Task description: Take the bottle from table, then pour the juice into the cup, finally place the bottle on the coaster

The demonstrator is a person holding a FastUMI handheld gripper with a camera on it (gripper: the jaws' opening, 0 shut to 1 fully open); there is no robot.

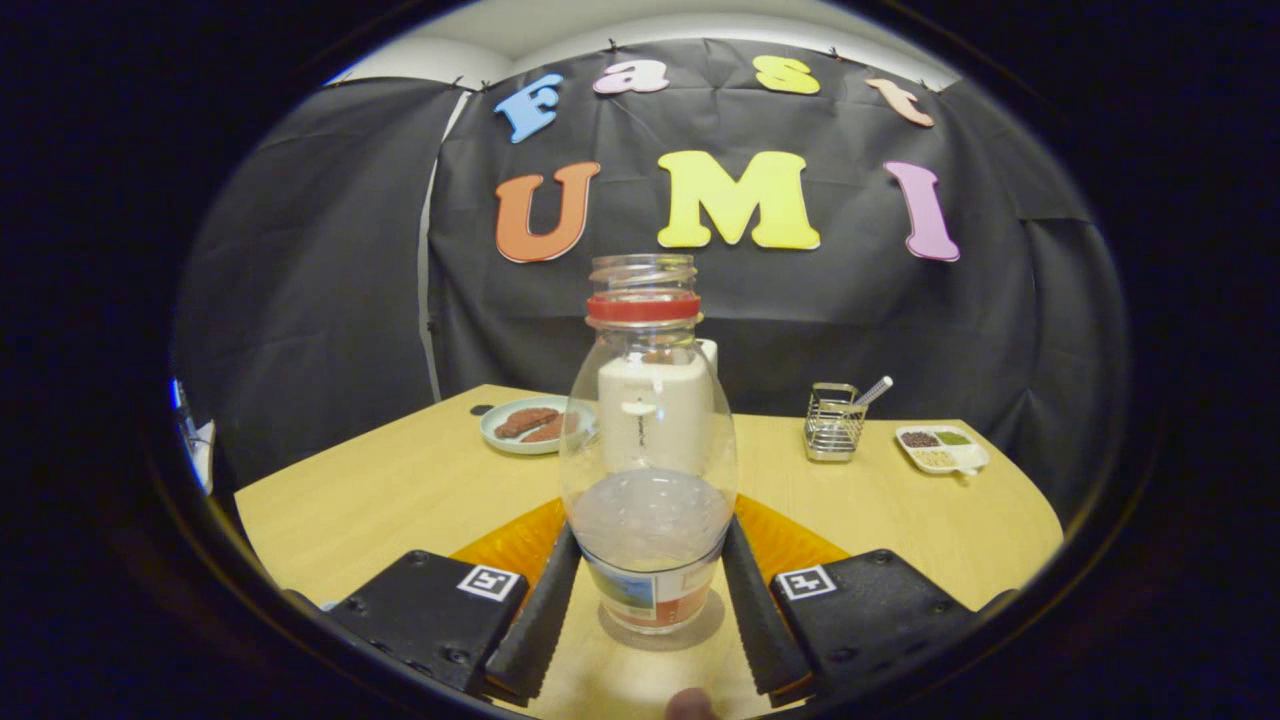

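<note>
- On the far left of the surface (pixel 400 490), a plate (pixel 535 425) of brownish food sits well beyond the fingers, apart from the work, likely just set dressing.
- The bottle (pixel 648 450), clear, uncapped and with a red neck ring, stands upright between the fingers. It looks nearly empty, so I judge the pouring done.
- The gripper (pixel 648 590) has both fingers along the bottle's lower sides, seemingly pressing it; a low grip like this keeps it steady and upright.
- An orange coaster (pixel 790 540) shows behind the bottle's base on both sides; whether the base rests on it I cannot tell.
- A white cup (pixel 655 405) shows through the glass, just beyond the bottle.
- Farther right stand a wire basket (pixel 833 422) holding a utensil, then a divided dish (pixel 942 448), both well apart.
</note>
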